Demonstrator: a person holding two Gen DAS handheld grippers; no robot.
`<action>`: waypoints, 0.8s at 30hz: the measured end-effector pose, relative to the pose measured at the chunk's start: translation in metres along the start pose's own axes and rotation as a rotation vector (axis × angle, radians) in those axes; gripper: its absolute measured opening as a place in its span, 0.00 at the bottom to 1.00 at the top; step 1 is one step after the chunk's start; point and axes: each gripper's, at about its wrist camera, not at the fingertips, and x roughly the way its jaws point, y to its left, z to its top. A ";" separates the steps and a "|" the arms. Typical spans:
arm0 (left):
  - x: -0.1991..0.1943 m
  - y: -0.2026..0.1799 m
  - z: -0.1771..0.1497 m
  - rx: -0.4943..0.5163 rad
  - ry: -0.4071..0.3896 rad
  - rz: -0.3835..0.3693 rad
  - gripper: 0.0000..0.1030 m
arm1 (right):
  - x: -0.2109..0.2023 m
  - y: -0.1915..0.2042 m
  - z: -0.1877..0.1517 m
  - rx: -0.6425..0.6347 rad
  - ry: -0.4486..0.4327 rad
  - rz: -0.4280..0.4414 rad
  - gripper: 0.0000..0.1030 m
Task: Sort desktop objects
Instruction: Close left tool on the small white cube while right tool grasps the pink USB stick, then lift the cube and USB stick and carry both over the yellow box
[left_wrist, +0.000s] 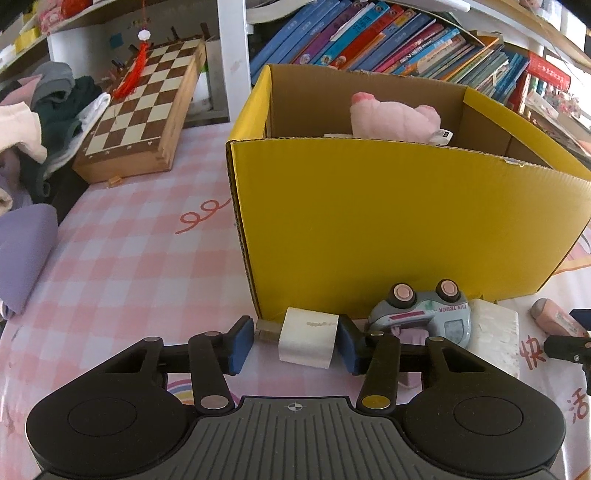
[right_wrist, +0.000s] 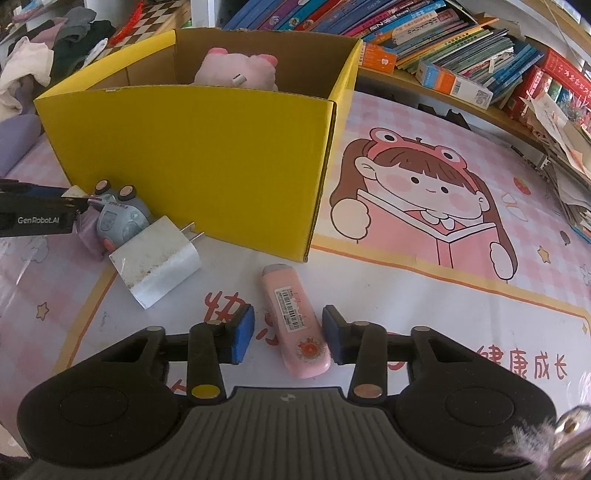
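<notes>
While you hold both tongs low over the table (right_wrist: 424, 258), note its pink checked cover with a cartoon girl printed at your right. At the rear stands the bookshelf (left_wrist: 406, 40), packed with leaning books. A yellow cardboard box (left_wrist: 388, 229) sits open-topped at the middle of the table, and a pink plush toy (left_wrist: 395, 118) lies inside it. A chessboard (left_wrist: 136, 110) rests to the left of the box, tilted against a pile of clothes (left_wrist: 44, 122).

Along the front wall of the box lie the loose items. A white plug adapter (right_wrist: 159, 262) lies on its side, prongs toward the box. Just beside it, a grey toy car (left_wrist: 421, 314) lies wheels up, touching the box wall. A small white cube charger (left_wrist: 308, 338) stands near the box's left front corner. A pink eraser (right_wrist: 295, 321) lies well in front of the box's right corner.

Your left tongs (left_wrist: 293, 343) stand apart, with the cube charger between the blue pads; the right-hand pad touches it and the other stands clear. Your right tongs (right_wrist: 288, 339) also stand apart, straddling the eraser, with gaps on both sides.
</notes>
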 end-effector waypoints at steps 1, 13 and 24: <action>-0.001 0.000 -0.001 0.000 0.000 -0.003 0.41 | 0.000 0.000 0.000 -0.003 0.000 0.005 0.25; -0.024 0.008 -0.011 -0.009 -0.015 -0.037 0.41 | -0.010 0.006 -0.004 0.001 -0.008 0.022 0.22; -0.061 0.012 -0.015 -0.007 -0.067 -0.065 0.41 | -0.030 0.009 -0.009 0.034 -0.039 0.017 0.22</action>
